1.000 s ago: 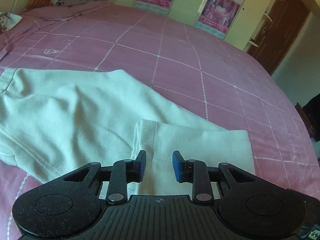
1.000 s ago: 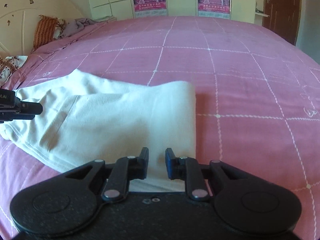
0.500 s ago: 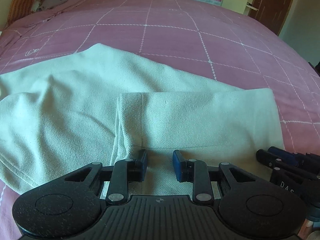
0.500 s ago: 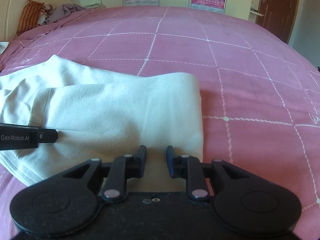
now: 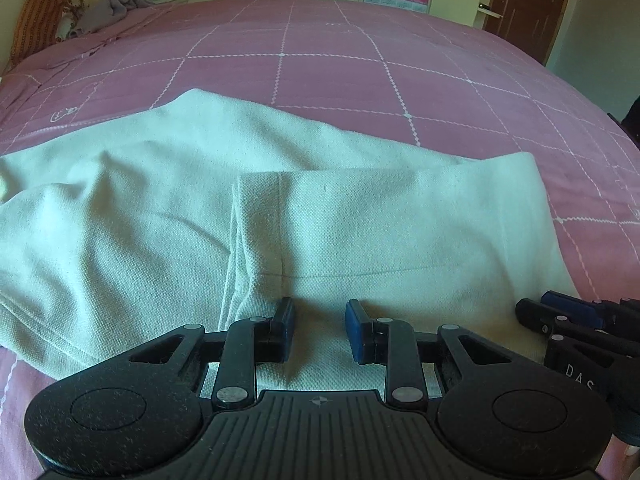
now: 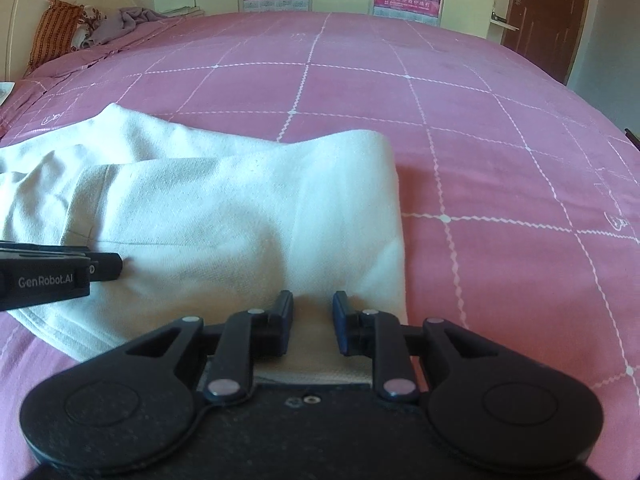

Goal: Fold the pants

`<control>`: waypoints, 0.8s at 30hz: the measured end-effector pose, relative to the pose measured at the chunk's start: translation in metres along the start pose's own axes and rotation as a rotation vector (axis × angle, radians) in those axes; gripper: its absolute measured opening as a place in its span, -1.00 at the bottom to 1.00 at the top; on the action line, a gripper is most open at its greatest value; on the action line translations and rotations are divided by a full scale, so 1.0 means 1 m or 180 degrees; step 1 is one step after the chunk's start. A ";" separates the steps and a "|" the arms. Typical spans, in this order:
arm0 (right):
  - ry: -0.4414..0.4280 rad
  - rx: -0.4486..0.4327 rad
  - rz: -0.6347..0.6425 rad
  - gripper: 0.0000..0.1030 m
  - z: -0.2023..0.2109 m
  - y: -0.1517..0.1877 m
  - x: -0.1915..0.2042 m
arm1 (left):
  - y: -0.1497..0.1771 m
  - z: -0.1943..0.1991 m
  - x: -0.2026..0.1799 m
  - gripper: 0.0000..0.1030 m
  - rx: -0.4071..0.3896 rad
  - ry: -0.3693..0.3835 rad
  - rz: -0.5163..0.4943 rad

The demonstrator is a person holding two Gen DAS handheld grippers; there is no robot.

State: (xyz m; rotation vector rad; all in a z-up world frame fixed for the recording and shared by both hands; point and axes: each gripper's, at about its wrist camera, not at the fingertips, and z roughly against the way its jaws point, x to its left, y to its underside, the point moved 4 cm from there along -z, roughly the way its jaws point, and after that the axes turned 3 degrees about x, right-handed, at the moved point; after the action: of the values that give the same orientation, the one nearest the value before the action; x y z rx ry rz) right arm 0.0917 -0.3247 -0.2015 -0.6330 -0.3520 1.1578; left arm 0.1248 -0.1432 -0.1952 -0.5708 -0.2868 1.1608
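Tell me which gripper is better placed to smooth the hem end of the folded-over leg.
Left, probably. The left gripper sits right by the hem of the pants, while the right gripper is over the fold at the other end. Neither clearly holds cloth.

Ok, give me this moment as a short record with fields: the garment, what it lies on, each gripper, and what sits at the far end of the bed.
garment: white knit cotton pants, lower part folded back over the rest, cuff edge facing left
surface: pink quilted bedspread with white grid stitching
left gripper: jaws slightly apart, low over the near edge of the fold, no cloth pinched
right gripper: jaws slightly apart, low over the fold's right corner, no cloth pinched
far end: orange patterned pillow and crumpled grey cloth
fold state: partly folded
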 end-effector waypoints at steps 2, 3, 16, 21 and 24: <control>0.0003 0.0008 0.0006 -0.56 0.005 0.005 0.002 | 0.007 0.006 0.002 -0.45 -0.0010 0.0044 -0.0011; 0.0001 0.0011 0.0007 -0.56 0.007 0.007 0.003 | 0.010 0.009 0.004 -0.45 -0.0009 0.0075 -0.0002; -0.0120 -0.0015 -0.0176 -0.51 0.036 0.002 0.014 | 0.017 0.032 0.020 -0.44 0.0087 0.0379 0.0193; -0.0341 -0.0200 -0.0136 -0.50 0.043 -0.014 0.045 | 0.017 0.057 0.042 -0.44 -0.0119 0.0136 0.0266; -0.0415 -0.0057 -0.0041 -0.45 0.026 -0.006 0.064 | 0.020 0.061 0.071 -0.44 -0.0084 0.0089 0.0452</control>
State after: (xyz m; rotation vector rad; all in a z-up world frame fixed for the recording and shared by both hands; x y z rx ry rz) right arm 0.1052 -0.2594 -0.1811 -0.5714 -0.4771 1.1877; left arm 0.1062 -0.0554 -0.1612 -0.6382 -0.2408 1.2866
